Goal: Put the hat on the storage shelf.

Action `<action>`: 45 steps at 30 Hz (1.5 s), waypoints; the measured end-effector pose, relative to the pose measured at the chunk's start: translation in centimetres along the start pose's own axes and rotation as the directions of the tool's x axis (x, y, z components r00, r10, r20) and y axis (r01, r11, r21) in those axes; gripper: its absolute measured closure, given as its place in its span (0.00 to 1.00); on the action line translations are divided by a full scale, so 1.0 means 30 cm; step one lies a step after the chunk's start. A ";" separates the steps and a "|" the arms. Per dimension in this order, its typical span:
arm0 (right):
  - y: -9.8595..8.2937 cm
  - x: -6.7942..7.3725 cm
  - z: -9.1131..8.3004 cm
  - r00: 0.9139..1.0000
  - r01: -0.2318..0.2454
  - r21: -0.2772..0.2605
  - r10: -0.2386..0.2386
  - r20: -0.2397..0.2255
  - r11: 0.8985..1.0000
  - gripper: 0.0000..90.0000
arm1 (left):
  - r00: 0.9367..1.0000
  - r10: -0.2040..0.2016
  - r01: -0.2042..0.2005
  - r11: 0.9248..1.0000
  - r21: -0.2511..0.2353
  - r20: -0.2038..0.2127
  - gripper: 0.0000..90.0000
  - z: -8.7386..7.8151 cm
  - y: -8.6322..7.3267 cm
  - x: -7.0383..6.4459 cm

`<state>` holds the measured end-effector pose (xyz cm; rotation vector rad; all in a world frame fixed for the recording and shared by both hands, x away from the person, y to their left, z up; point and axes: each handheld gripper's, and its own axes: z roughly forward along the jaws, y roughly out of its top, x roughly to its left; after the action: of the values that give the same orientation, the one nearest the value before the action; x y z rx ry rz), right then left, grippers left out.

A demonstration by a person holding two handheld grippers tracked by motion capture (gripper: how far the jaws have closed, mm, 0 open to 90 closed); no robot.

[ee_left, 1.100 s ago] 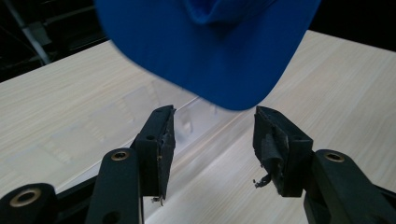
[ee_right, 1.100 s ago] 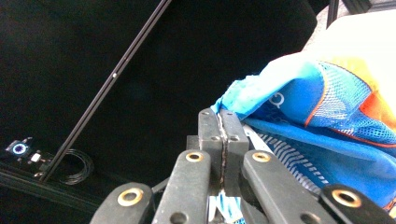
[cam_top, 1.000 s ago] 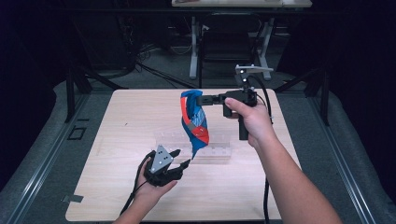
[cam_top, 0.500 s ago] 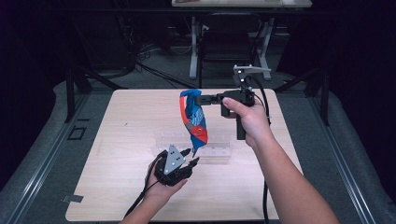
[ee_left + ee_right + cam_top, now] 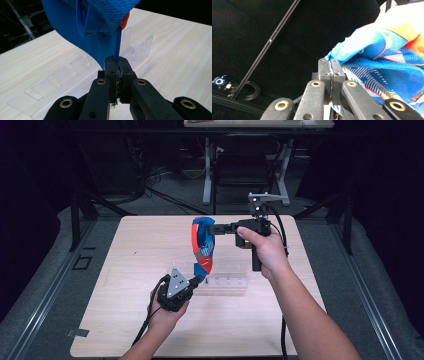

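Note:
A blue, red and white mesh garment hangs in the air over the middle of the wooden table. My right gripper is shut on its upper edge, seen as blue fabric pinched at the jaw tips. My left gripper is shut on the bottom edge, where a thin blue hem runs into the closed jaws. A clear acrylic rack with upright slots lies on the table just behind the left gripper, also visible beyond the jaws.
Dark floor and metal frame legs surround the table. Cables trail from both grippers toward the table's near edge.
My left gripper has moved right and slightly forward to the garment's bottom edge and closed on it. The right gripper stays still, holding the top.

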<state>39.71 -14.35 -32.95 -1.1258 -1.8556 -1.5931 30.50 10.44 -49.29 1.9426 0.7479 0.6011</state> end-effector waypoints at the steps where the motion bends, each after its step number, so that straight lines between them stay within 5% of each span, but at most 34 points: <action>1: 0.000 -0.001 0.001 1.000 0.001 -0.001 -0.001 0.002 1.000 1.00 | 1.000 -0.003 0.003 1.000 0.000 0.007 0.98 0.000 -0.002 0.001; 25: -0.036 -0.098 0.002 0.995 -0.039 0.005 0.038 0.089 0.999 1.00 | 0.999 -0.031 0.031 0.997 0.066 0.009 0.98 0.047 -0.062 0.008; 30: -0.039 -0.102 -0.024 0.986 -0.026 -0.003 0.026 0.164 1.000 1.00 | 0.999 -0.036 0.035 0.997 0.073 0.010 0.98 0.053 -0.071 0.011; 31: -0.041 -0.099 -0.039 0.973 -0.006 -0.012 0.009 0.230 1.000 0.99 | 0.999 -0.036 0.035 0.997 0.075 0.011 0.98 0.055 -0.072 0.012; 33: -0.044 -0.094 -0.054 0.960 0.020 -0.027 -0.012 0.278 0.999 0.95 | 0.999 -0.041 0.040 0.995 0.086 0.011 0.98 0.062 -0.080 0.012; 41: -0.044 -0.077 -0.091 0.948 0.059 -0.044 -0.042 0.314 0.997 0.93 | 0.998 -0.053 0.052 0.995 0.084 0.014 0.98 0.065 -0.085 0.018; 45: -0.045 -0.073 -0.094 0.949 0.063 -0.047 -0.046 0.312 0.997 0.92 | 0.998 -0.059 0.058 0.995 0.086 0.019 0.98 0.066 -0.085 0.022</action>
<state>39.39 -17.68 -34.79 -1.4324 -2.0651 -1.5793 31.65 10.69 -52.38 1.9948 0.8257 0.5193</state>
